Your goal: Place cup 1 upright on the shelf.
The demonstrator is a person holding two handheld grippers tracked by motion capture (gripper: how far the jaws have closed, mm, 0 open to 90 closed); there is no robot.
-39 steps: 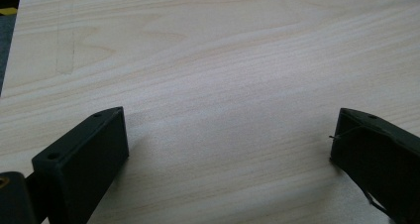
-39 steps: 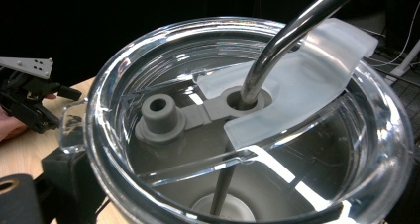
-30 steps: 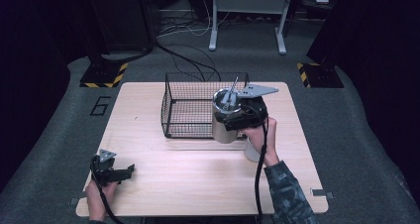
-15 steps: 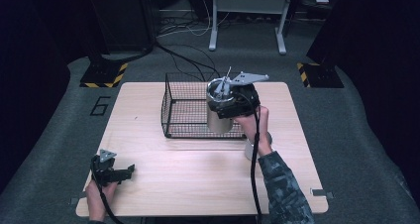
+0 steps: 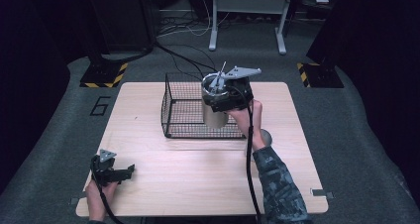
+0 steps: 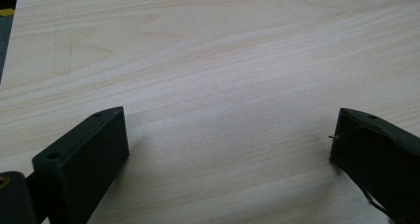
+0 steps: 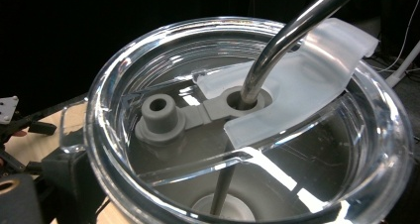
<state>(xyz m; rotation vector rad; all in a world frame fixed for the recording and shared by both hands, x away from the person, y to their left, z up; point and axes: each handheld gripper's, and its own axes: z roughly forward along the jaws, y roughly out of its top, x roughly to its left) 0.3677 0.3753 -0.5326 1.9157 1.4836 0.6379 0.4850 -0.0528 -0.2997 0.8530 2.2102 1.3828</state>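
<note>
Steel tumbler [image 5: 215, 116], clear round lid [image 7: 247, 135], metal straw [image 7: 292, 40]

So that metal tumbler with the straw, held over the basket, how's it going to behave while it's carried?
The tumbler looks like smooth steel, so probably stiff but slippery in the right gripper. It's tall and narrow, so likely tippy once set down. The metal straw sits loosely through the clear lid and may rattle or swing.

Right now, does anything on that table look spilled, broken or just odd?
Nothing looks spilled or broken. The one odd sight: the metal cup with its straw is held in the air by the right gripper above the wire basket, not standing on the table.
</note>
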